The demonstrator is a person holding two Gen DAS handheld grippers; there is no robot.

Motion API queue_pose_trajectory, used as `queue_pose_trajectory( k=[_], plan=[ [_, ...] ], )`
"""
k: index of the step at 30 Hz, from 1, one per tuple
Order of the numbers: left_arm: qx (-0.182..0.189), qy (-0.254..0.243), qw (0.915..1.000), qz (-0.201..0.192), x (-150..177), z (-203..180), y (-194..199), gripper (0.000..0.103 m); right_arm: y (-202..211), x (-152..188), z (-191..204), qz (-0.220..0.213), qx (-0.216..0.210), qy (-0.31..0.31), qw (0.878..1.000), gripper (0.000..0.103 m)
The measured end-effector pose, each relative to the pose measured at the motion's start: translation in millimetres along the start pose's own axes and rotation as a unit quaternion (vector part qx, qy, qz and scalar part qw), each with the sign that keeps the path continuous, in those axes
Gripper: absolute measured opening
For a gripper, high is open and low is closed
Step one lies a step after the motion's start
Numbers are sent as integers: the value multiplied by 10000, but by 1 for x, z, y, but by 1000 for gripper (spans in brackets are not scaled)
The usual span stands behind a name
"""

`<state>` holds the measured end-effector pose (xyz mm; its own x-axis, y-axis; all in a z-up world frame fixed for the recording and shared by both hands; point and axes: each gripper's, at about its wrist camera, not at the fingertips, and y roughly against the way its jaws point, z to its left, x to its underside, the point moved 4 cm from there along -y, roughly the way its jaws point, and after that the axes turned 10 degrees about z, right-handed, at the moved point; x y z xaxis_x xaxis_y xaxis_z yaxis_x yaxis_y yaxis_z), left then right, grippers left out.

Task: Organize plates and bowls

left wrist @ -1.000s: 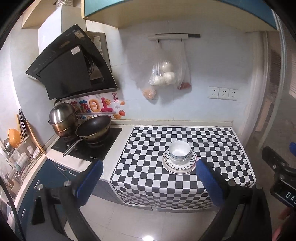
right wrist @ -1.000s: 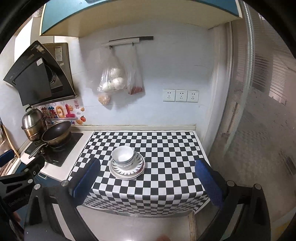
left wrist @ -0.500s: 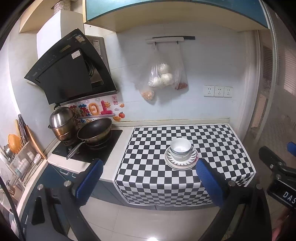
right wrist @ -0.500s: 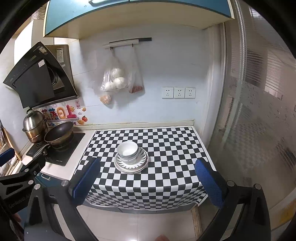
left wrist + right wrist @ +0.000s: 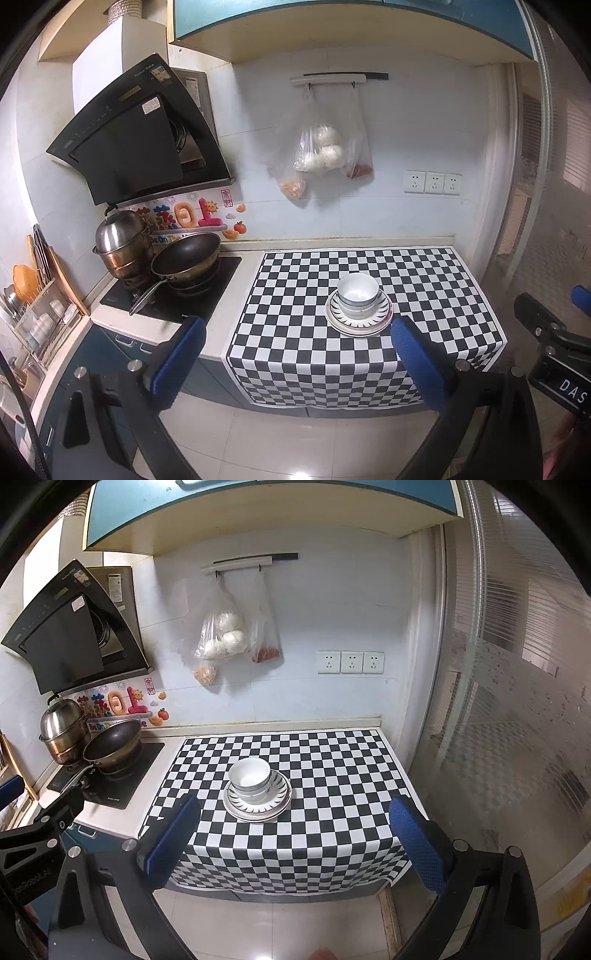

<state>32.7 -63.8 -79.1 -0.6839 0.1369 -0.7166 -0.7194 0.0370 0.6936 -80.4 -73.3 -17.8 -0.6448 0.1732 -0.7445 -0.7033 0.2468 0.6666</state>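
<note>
Jaws spread wide and empty on both the left gripper [image 5: 297, 360] and right gripper [image 5: 295, 840], held off the counter edge over the floor. Ahead, white bowls [image 5: 249, 777] stacked on plates [image 5: 257, 806], mid checkered cloth [image 5: 332, 775]. Further left, wok [image 5: 186, 258] and steel pot [image 5: 122, 240] on the stove [image 5: 218, 291].

I can read only a few markings. In the left wrist view, the white letters "DAS" stand on a black label on the right hand-held gripper [image 5: 561, 384], at the frame's right edge; the rest of the word is cut off. The wall sticker [image 5: 184, 218] behind the stove carries large coloured characters resembling "01", and below them a strip starting "Be On", partly hidden by the pan. The range hood [image 5: 129, 147] bears a brand line and white stickers, all too small to read. A small red seal sticker beside it is illegible.
</note>
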Motion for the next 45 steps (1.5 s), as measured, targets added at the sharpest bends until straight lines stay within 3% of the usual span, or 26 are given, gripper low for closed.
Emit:
queue_pose_trajectory(
  k=[45],
  plan=[
    [-49, 140, 9998, -99, 4, -14, 13, 103, 3, 0, 2, -49, 39, 38, 10000, 103]
  ],
)
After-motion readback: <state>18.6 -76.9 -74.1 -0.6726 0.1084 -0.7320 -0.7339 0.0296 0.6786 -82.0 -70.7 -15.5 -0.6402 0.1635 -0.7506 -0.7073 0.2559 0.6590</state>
